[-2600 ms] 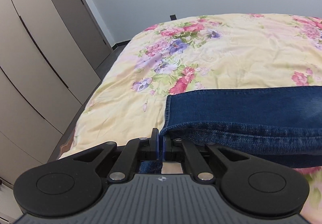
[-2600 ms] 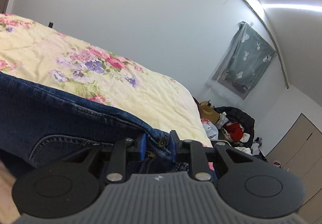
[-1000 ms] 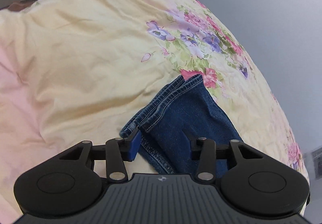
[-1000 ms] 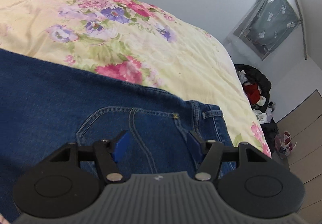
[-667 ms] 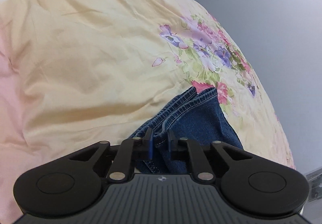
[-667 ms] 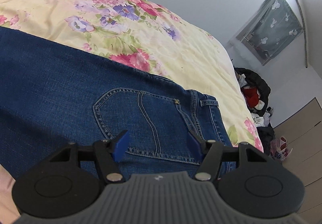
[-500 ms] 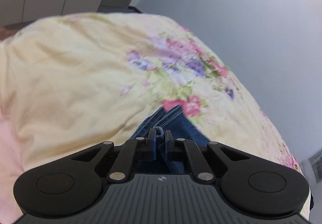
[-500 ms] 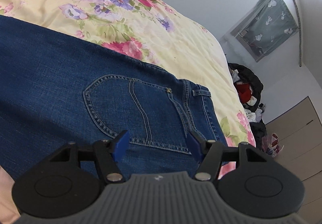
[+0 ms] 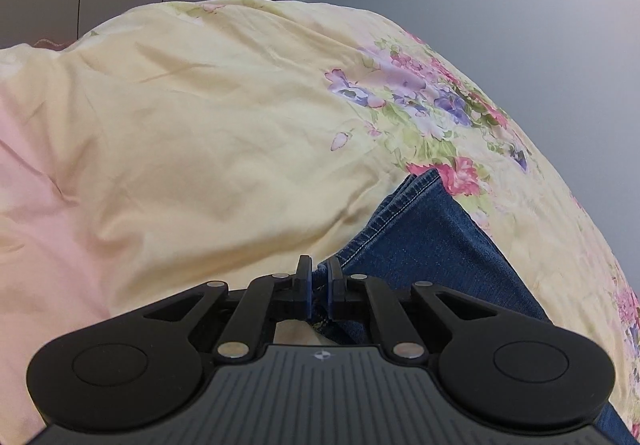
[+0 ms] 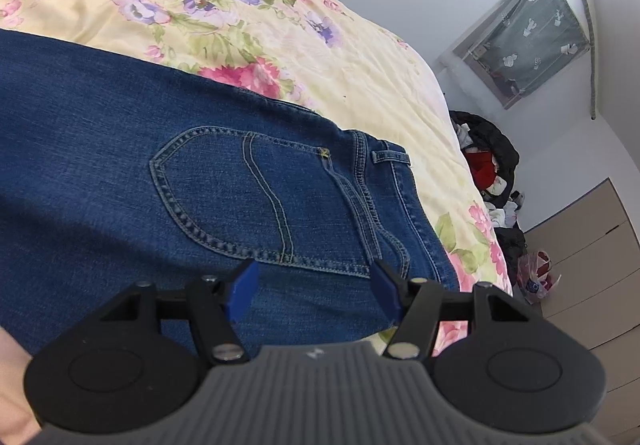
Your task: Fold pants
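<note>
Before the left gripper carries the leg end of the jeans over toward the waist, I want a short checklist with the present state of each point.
1. Left gripper is shut on the hem of the jeans: ok, denim sits between the jaws.
2. Both layers of the hem are caught: cannot tell, the fold is hidden at the jaws.
3. Right gripper is open and free of the cloth: ok, jaws wide apart above the back pocket.
4. Waist end lies flat on the bedspread: ok, no big wrinkles show.
5. Landing area around the pocket is free of other things: ok.
</note>
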Motion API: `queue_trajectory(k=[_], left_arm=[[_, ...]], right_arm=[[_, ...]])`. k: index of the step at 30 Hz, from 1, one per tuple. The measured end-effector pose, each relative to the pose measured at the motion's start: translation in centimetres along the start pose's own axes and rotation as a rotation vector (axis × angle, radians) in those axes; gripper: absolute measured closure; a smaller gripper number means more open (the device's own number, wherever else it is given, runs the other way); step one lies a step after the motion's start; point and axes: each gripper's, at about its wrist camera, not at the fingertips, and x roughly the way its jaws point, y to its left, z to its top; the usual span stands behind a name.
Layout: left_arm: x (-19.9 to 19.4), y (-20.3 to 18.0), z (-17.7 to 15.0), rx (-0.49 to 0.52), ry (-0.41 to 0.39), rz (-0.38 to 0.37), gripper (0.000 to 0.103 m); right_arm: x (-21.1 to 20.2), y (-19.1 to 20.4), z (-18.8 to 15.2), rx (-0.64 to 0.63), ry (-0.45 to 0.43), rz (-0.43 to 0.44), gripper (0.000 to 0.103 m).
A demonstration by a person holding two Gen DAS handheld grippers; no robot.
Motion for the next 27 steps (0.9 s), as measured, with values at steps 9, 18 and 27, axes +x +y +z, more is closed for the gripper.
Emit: queue_trajectory(k=[9,18,27], left_arm=[[-3.5,-3.6,0.4,0.219,-0.091,0.066,0.082],[-3.4,-9.5,-2.9,0.444,-0.023,0.006,0.081],[0.3,-9.7,-4.8,0.469,0.076,0.087,0.088]], right_arm=[[-3.5,0.6,-1.3,0.235,0.047,0.209,0.050],[-3.5,5.3,-4.4,0.278,0.185,0.350,0.050],[-2.2,4.5,-5.9,0.324,0.221,0.391,0.101]])
